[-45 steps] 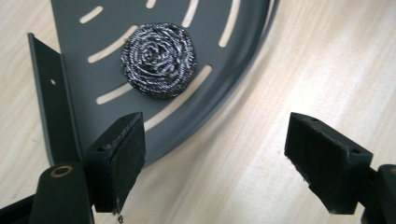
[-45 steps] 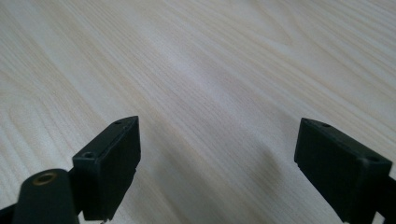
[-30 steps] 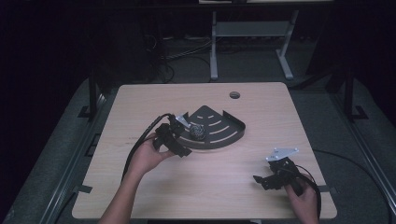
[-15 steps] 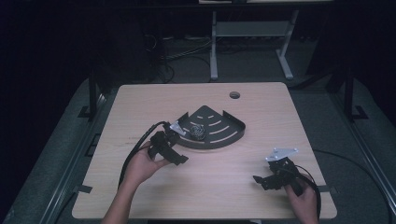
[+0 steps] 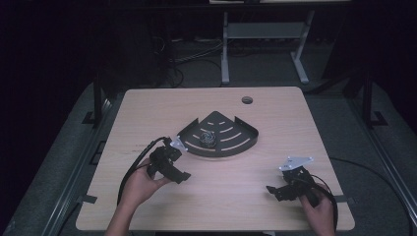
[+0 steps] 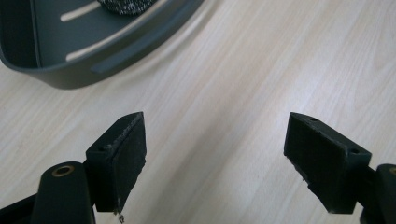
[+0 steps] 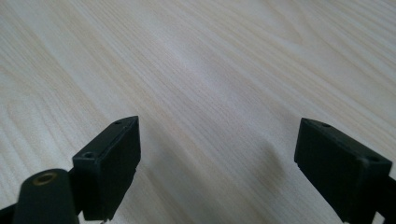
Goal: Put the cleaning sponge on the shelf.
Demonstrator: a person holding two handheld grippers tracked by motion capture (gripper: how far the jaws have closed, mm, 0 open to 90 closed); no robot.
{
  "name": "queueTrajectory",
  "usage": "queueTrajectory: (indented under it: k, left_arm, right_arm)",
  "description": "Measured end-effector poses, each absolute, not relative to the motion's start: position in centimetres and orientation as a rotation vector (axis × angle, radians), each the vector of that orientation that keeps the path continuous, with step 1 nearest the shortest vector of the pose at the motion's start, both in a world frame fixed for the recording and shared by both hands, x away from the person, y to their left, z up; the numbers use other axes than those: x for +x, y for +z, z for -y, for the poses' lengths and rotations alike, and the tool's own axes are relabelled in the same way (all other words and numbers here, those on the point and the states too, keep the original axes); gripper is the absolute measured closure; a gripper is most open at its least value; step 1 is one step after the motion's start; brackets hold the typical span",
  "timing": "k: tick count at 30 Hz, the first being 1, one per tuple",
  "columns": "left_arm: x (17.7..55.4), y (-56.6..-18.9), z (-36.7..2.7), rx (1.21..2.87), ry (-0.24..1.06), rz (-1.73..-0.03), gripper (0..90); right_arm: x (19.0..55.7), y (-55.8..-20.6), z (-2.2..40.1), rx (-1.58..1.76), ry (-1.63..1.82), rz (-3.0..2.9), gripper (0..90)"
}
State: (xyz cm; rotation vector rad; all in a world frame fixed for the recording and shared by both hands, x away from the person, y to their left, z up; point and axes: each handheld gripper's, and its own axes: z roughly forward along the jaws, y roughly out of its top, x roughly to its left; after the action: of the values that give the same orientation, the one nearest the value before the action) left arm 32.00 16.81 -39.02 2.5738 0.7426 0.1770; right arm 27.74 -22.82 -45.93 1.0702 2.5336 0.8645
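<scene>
Both jaws gape empty, the left gripper (image 6: 212,158) just short of the tray (image 6: 70,74) holding a scrubber (image 5: 207,139), right gripper (image 7: 219,163) idling: placing looks done, next likely a retreat.

A light wood-grain table (image 5: 147,108) carries a dark slotted corner-shelf tray (image 5: 236,143), lying just beyond the left gripper (image 5: 177,169); inside it sits what may be a steel scourer (image 5: 207,138).

One table (image 5: 147,113), one dark tray (image 5: 236,143), one scouring ball (image 5: 207,138), two claws.
</scene>
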Motion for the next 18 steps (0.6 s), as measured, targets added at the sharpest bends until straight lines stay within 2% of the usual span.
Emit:
queueTrajectory:
  k: [18]
  left_arm:
    - [30.0,-39.5,-18.4,2.581,0.199,-0.751,20.6]
  right_arm:
    - [27.8,-45.9,22.9,1.075,0.863,-2.531,14.0]
